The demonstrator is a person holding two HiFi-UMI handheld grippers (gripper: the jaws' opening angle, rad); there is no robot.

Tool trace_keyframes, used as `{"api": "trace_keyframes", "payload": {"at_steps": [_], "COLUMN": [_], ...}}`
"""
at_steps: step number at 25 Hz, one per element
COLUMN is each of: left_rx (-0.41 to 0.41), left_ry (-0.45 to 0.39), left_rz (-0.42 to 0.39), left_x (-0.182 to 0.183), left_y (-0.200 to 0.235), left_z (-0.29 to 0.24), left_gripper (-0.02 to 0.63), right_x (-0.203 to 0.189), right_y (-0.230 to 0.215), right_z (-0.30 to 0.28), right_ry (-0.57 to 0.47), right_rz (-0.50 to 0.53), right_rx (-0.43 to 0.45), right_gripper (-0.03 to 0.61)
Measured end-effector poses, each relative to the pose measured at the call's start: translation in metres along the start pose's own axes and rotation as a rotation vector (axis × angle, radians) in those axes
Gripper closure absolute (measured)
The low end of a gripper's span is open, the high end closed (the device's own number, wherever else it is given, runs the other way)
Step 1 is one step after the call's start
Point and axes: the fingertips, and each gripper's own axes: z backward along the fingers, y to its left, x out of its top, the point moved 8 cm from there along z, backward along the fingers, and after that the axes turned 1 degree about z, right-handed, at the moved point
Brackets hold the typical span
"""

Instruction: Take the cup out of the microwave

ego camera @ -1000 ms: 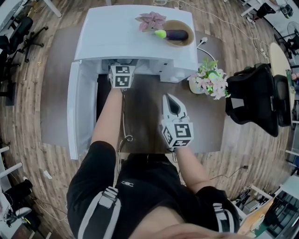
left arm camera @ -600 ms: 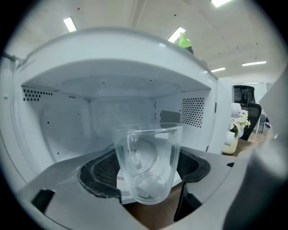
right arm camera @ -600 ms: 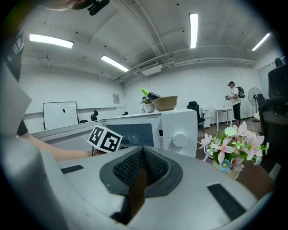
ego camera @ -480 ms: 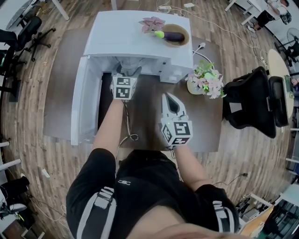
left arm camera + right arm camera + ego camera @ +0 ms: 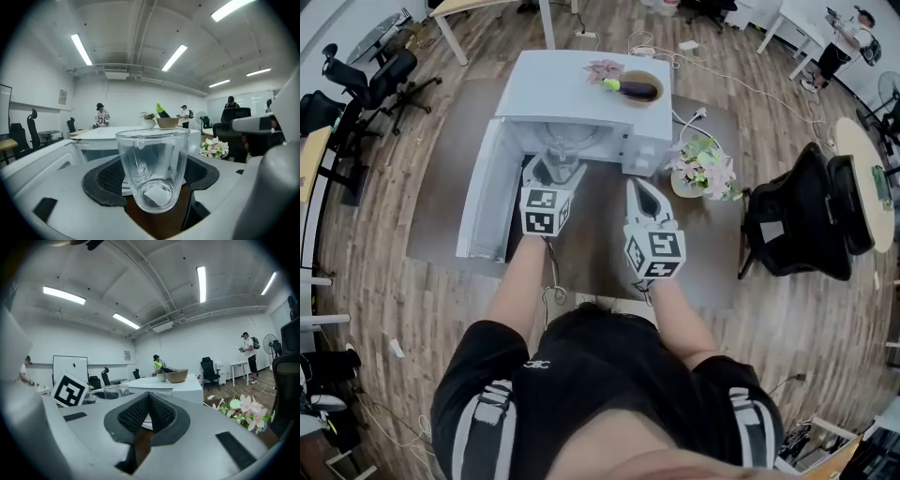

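Open-plan office: swivel chairs (image 5: 797,211), desks (image 5: 861,169), whiteboard (image 5: 70,365), ceiling strip lights (image 5: 175,57), plank floor (image 5: 384,234), people (image 5: 247,352) standing around in the background.

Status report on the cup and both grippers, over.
Left gripper shut on glass cup, upright at mouth of open microwave. Right gripper shut, empty, over table. Door open to the left; flowers off right, apart.

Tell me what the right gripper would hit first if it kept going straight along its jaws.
Probably the microwave, at its front panel right of the open cavity. The right gripper, jaws shut and empty, aims there; nothing shows between them, though depth is unclear.
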Motion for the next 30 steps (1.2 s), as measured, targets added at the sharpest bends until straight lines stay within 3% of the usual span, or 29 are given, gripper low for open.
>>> {"api": "trace_keyframes", "payload": {"at_steps": [12,30], "left_rx": [0.050,0.077], "left_ry": [-0.097,-0.088], "left_rz": [-0.022,-0.010], "left_x": [0.061,0.055], "left_y": [-0.047,-0.053], "left_z": [0.101,0.095], "left_gripper": [0.242,0.242], "right_x": [0.039,0.045], "right_y": [-0.002,-0.011], "right_z": [0.020,0.020], "right_ry": [-0.102,-0.112], "right_rz": [-0.010,0.067], "right_rx": [0.063,0.047], "right_gripper": [0.578,0.578]}}
